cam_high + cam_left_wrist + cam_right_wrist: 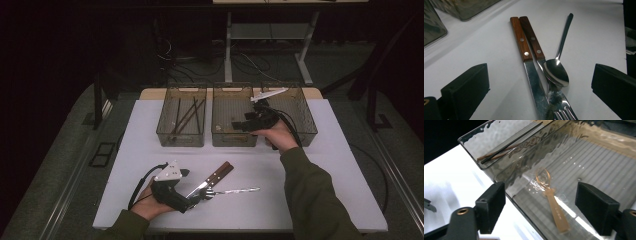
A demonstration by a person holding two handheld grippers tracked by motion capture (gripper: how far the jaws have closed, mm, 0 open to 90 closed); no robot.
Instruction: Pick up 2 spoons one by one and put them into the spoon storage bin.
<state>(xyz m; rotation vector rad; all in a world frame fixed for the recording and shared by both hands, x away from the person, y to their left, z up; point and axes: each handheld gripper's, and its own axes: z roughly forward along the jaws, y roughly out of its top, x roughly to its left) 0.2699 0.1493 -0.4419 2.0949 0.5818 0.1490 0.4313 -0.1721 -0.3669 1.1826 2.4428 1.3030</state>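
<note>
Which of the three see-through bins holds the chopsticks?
The leftmost bin, farthest from the right tongs; the middle bin holds a spoon instead.

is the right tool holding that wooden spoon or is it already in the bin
Already in the bin. The wooden spoon lies flat on the floor of the middle bin, and the right tool stands open above it with nothing between its jaws.

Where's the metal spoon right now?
The metal spoon lies on the white table, bowl resting over the fork, beside the wooden-handled knife, just ahead of the left tool.
</note>
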